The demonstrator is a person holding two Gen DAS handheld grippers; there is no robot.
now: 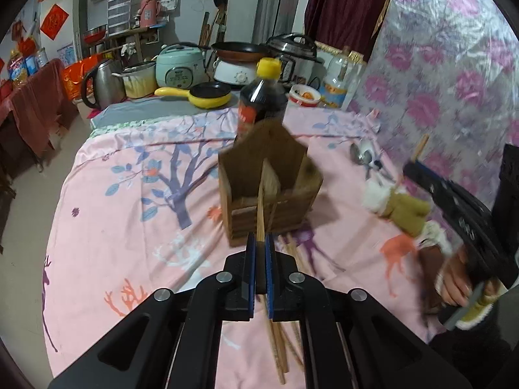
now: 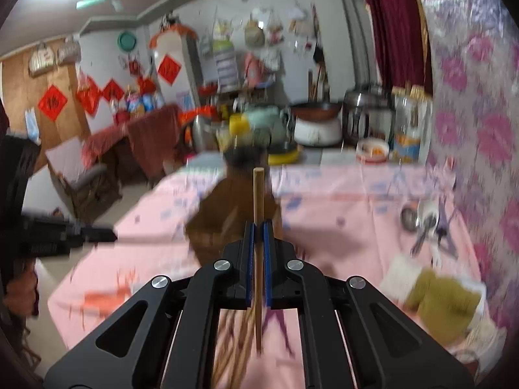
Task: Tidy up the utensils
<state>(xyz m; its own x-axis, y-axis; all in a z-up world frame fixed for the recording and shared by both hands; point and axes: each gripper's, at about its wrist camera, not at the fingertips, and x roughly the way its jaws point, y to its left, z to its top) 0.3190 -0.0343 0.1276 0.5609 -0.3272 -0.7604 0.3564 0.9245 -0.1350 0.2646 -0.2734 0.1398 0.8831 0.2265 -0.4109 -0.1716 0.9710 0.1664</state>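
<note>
Each hand-held gripper — left (image 1: 258,249), right (image 2: 258,238) — clamps a chopstick (image 1: 260,217); wooden holder's (image 1: 269,188) compartments show only leftward.

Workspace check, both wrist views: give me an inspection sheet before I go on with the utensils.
Surface: pink patterned tablecloth, flat.
Job's things: wooden utensil holder upright mid-table; loose chopsticks lying in front of it; spoons lying near the floral wall.
Clutter: dark sauce bottle behind the holder; olive and white cloth; yellow pan.
Grippers: left gripper shut on a chopstick; right gripper shut on another chopstick.
Cables: nothing seen.
Surroundings: cookers and a kettle along the far edge.
</note>
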